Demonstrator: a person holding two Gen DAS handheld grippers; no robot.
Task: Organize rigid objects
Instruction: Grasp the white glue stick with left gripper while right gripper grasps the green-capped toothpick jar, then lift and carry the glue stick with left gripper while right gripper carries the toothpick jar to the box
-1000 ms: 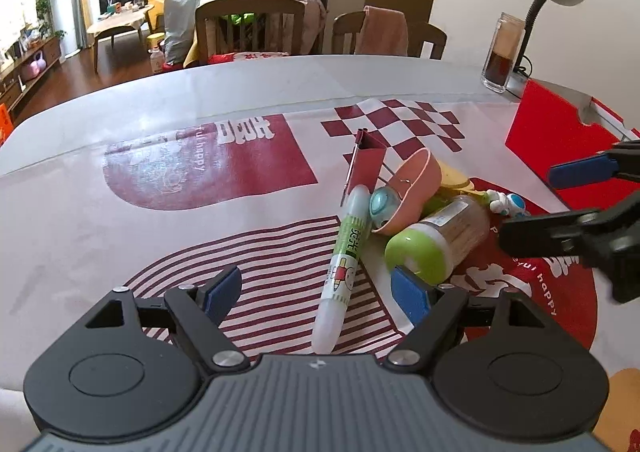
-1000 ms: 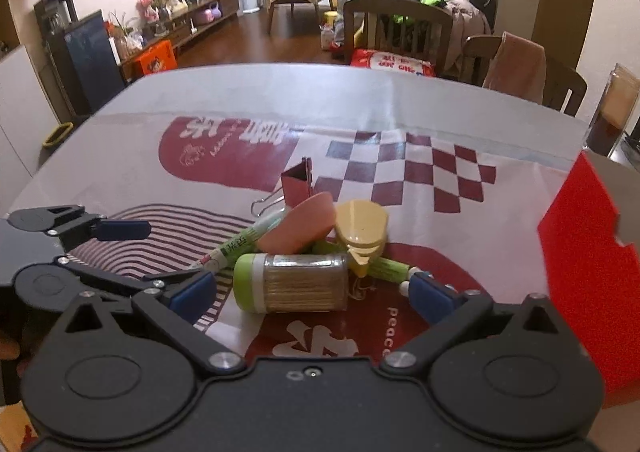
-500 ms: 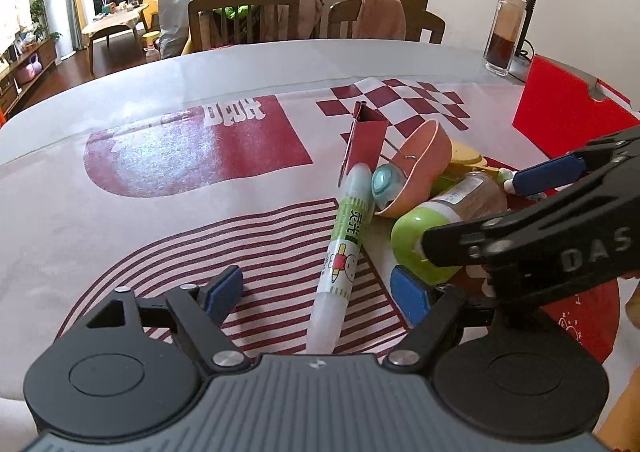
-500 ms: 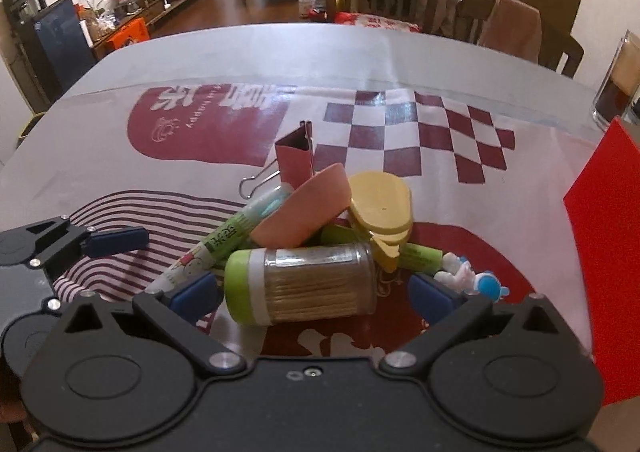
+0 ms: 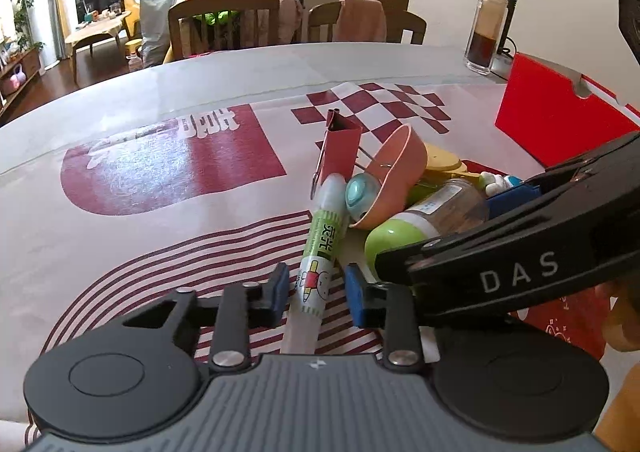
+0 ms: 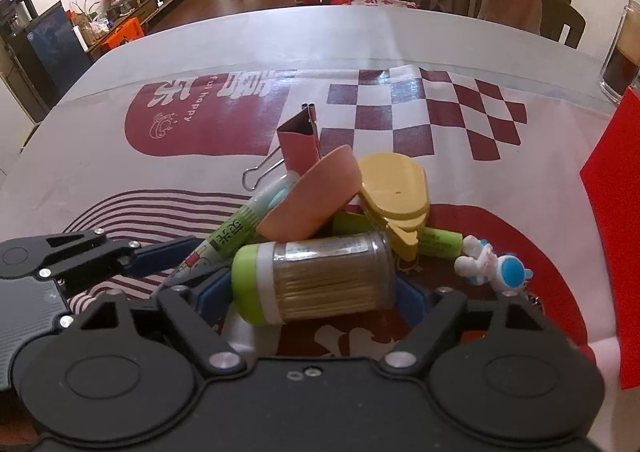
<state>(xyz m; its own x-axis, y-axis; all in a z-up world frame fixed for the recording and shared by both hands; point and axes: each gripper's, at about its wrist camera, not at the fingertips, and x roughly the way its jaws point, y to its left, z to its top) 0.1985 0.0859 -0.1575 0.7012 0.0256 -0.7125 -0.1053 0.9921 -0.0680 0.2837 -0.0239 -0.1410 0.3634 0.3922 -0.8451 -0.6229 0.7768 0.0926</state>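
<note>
The left gripper (image 5: 316,288) is closing on the glue pen (image 5: 320,252), which lies between its blue pads; they stand very near its sides, but contact is not clear. The right gripper (image 6: 312,294) is also closing, with the toothpick jar (image 6: 316,278) lying on its side between the pads; the pads seem to be at both its ends.

Both things belong to a small heap on the table (image 6: 200,52). A pink scoop (image 6: 312,200) leans over the pen. Behind it stands a red binder clip (image 6: 300,144); to its right lies a yellow clip (image 6: 394,188). A small astronaut figure (image 6: 492,262) lies at the right side, and a red box (image 5: 556,120) stands further right.
</note>
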